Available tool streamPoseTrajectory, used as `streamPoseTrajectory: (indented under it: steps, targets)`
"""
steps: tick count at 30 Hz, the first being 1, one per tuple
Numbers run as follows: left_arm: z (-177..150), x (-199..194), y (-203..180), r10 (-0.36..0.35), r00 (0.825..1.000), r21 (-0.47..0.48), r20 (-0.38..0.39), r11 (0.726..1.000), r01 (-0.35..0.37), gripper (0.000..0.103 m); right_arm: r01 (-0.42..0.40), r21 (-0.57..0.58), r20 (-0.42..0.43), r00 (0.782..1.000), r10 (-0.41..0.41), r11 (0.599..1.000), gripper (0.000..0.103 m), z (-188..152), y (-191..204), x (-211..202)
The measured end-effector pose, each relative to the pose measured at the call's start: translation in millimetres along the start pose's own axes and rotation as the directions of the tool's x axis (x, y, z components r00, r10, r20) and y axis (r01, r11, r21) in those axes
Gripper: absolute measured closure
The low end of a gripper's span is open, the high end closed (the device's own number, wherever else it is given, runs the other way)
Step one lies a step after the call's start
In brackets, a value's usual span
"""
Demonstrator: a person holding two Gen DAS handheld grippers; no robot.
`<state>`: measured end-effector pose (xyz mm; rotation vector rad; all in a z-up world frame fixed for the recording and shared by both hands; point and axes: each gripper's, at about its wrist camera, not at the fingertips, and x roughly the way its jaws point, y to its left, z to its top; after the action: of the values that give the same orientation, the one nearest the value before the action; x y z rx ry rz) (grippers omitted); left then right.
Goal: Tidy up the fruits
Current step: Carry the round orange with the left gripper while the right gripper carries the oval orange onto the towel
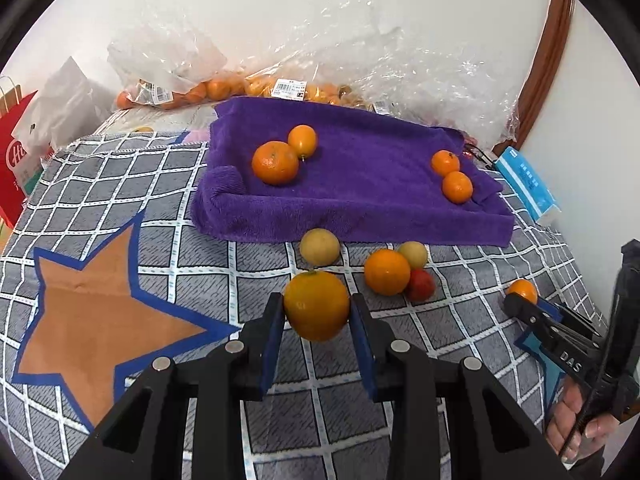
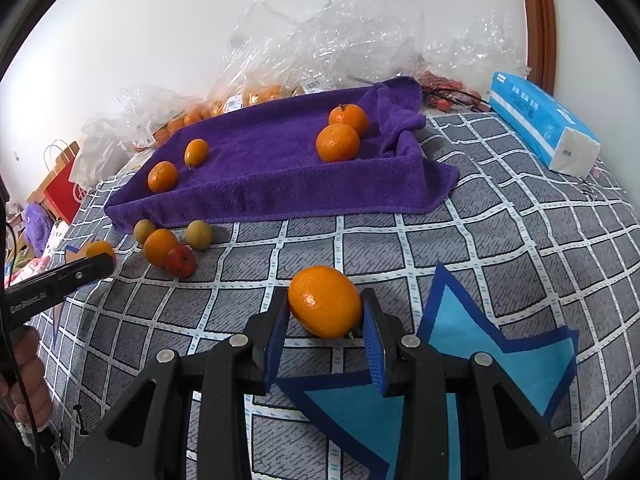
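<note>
My left gripper [image 1: 317,314] is shut on a large orange [image 1: 317,305], held just above the checked cloth. My right gripper [image 2: 325,316] is shut on an oval orange [image 2: 325,306]; it also shows in the left wrist view [image 1: 521,291]. A purple towel [image 1: 360,184] lies ahead with two oranges at its left [image 1: 275,162] and two at its right [image 1: 457,186]. In front of the towel lie an orange [image 1: 386,272], a red fruit [image 1: 421,285] and two yellowish fruits [image 1: 319,246].
Clear plastic bags of oranges [image 1: 280,88] lie behind the towel against the wall. A blue tissue pack [image 2: 540,120] sits at the right. A red paper bag [image 1: 14,160] stands at the far left. The checked cloth [image 1: 200,264] covers the surface.
</note>
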<state>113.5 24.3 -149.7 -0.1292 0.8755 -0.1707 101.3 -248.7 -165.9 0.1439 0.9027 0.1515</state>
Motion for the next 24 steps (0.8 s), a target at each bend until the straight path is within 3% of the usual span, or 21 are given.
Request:
streamPoseTrajectory:
  steps: [24]
  targets:
    - [19.0,-48.7,-5.1,-0.008,0.996,0.005,0.094,1.0,0.008,0.071,0.029,-0.052,0.085,0.996,-0.024,0.998,0.068,26.5,38.4,-52.9]
